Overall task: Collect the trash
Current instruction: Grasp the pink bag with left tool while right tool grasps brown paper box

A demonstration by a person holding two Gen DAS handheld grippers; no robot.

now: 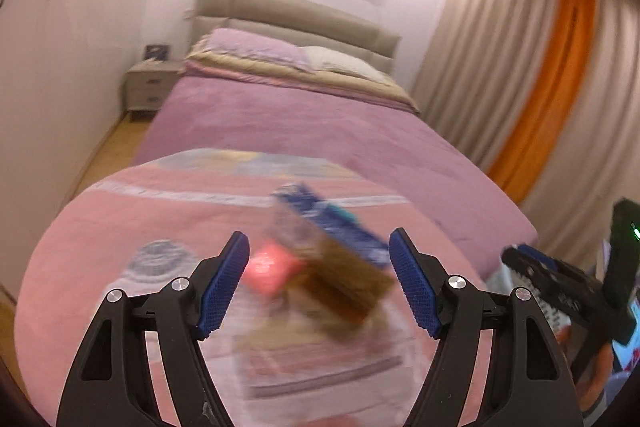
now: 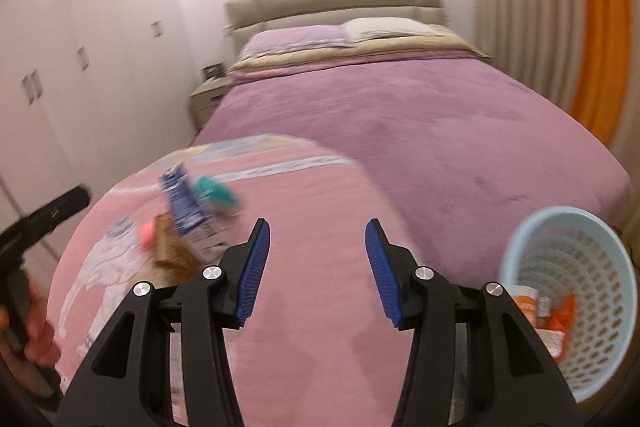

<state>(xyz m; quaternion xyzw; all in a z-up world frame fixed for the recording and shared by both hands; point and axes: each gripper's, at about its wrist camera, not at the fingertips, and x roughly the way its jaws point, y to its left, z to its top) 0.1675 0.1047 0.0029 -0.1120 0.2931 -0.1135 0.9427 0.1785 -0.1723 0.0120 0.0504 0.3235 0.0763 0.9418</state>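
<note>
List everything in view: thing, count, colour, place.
trash pile: one cluster, blue-white carton, teal, pink and brown pieces, blurred, on the pink blanket
pink blanket: one, pink with pale print, over the foot of the bed
bin: one, pale blue, perforated, right of the blanket, orange and white scraps inside
bed: one, mauve cover, beige headboard
pillows: two, mauve and cream, at the headboard
nightstand: one, pale, left of the bed
curtains: beige and orange, right wall
left gripper: black, blue pads, open
right gripper: same, open
</note>
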